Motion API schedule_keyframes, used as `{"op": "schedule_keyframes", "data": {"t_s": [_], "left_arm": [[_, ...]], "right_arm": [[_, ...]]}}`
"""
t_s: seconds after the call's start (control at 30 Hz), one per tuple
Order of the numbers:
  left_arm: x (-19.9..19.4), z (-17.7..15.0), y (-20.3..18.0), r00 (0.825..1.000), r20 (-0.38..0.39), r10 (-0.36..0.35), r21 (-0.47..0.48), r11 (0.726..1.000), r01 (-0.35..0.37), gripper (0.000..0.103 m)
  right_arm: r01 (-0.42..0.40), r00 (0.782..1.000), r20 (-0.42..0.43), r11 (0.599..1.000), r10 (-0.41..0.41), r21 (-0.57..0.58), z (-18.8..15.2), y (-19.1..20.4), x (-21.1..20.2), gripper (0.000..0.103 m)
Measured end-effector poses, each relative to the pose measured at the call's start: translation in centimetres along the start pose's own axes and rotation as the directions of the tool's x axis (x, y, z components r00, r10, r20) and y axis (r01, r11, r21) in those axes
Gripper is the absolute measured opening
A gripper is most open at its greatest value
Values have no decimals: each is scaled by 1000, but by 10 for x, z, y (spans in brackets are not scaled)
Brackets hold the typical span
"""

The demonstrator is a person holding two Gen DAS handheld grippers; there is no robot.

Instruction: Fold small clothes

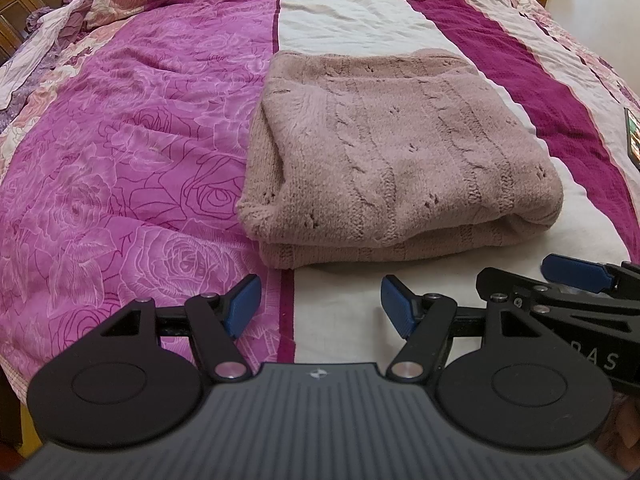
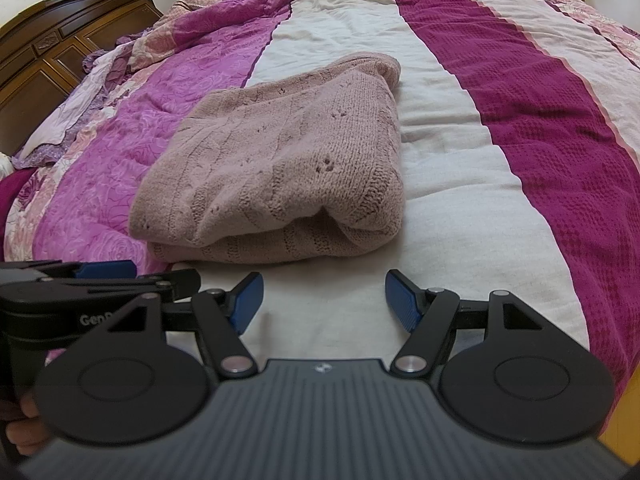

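In the left wrist view we see only a sliver of a dark flat object (image 1: 634, 136) at the right edge, too cut off to name. The right tool (image 1: 576, 276) enters there partly, its far finger hidden. In the right wrist view the left tool (image 2: 108, 270) is likewise cut at the left edge. The folded sweater (image 2: 276, 168) hides its own lower layers from us.

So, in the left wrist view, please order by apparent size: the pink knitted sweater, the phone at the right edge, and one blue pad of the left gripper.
1. Pink knitted sweater, clearly largest.
2. Blue pad, though its nearness to the camera enlarges it.
3. Phone, cut off by the frame, so uncertain.
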State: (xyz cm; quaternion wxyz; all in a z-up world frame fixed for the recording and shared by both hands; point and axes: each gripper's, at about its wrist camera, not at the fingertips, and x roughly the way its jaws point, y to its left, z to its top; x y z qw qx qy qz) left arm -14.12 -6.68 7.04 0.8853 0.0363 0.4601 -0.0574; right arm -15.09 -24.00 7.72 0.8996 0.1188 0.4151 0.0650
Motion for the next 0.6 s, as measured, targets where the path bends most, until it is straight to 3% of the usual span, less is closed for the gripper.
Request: {"op": "schedule_keyframes", "data": {"t_s": [0.6], "left_arm": [[-1,0,0,1000,-1,-6,3,1000,6,73]], "right_arm": [[4,1000,0,1000,-4,-5,-1,1,0,69]]}}
